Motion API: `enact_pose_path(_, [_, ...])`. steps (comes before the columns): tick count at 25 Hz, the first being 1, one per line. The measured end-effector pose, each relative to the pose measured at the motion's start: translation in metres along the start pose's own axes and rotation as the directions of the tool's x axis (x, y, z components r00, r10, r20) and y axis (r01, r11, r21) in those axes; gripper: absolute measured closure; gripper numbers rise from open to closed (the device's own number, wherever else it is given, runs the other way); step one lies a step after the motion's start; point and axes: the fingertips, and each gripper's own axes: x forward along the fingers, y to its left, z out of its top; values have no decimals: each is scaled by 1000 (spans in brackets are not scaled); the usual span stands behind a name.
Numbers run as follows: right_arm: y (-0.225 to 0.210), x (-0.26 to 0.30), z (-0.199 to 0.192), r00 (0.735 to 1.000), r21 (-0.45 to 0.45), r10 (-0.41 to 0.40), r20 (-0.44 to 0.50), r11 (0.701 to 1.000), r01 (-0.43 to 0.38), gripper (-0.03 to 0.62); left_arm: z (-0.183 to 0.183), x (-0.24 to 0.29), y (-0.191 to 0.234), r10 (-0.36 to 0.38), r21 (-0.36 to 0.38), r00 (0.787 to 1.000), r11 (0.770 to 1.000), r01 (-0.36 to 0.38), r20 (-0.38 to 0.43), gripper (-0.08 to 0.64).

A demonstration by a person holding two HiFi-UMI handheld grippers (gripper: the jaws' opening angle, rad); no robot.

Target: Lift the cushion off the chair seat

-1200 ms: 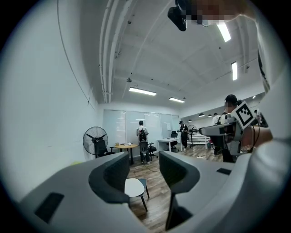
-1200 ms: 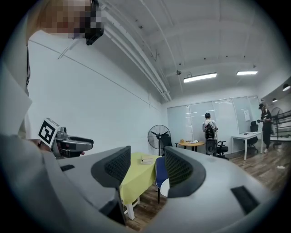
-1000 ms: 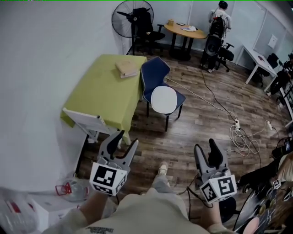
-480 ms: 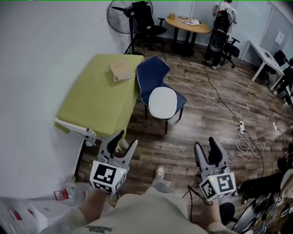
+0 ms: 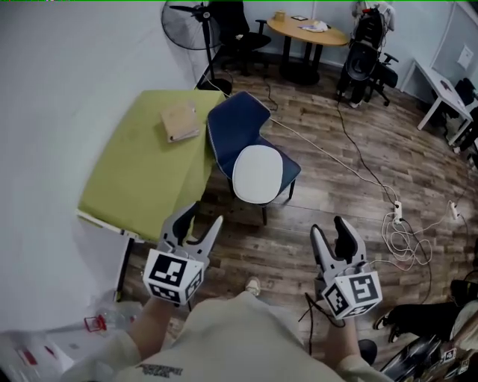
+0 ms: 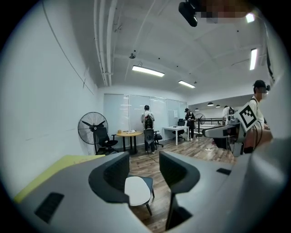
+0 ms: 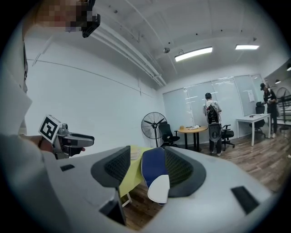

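Observation:
A white oval cushion (image 5: 256,174) lies on the seat of a dark blue chair (image 5: 233,127) beside a table under a green cloth (image 5: 138,164). My left gripper (image 5: 198,224) is open and empty, short of the chair at the table's near corner. To the right, my right gripper (image 5: 335,237) is also open and empty over the wooden floor. Between the open jaws in the left gripper view shows the cushion (image 6: 136,191), well ahead. The right gripper view has the chair back (image 7: 153,167) and cushion (image 7: 158,189) in the gap between its jaws.
A flat brown box (image 5: 180,121) lies on the green table. Cables and a power strip (image 5: 396,214) trail over the floor at right. A standing fan (image 5: 196,22), office chairs and a round table (image 5: 308,31) stand at the back. A clear plastic bag (image 5: 112,320) lies by my left side.
Both grippers have moved forward toward the chair, which now sits lower and nearer in the head view. The jaws have stayed equally wide and empty.

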Motion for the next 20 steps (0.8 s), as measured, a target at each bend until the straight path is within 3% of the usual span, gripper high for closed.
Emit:
enact_pose_path(7, [-41,39,-3,1000,28,7,-19,1000,-7,357,10,46,13,31,15,999,999,-30,-13,364])
enact_pose_path(20, [-82,113,-39,992,64,-6,-126,998,14,357,-15,126,48,11,-34,997,999,-14,-82,351])
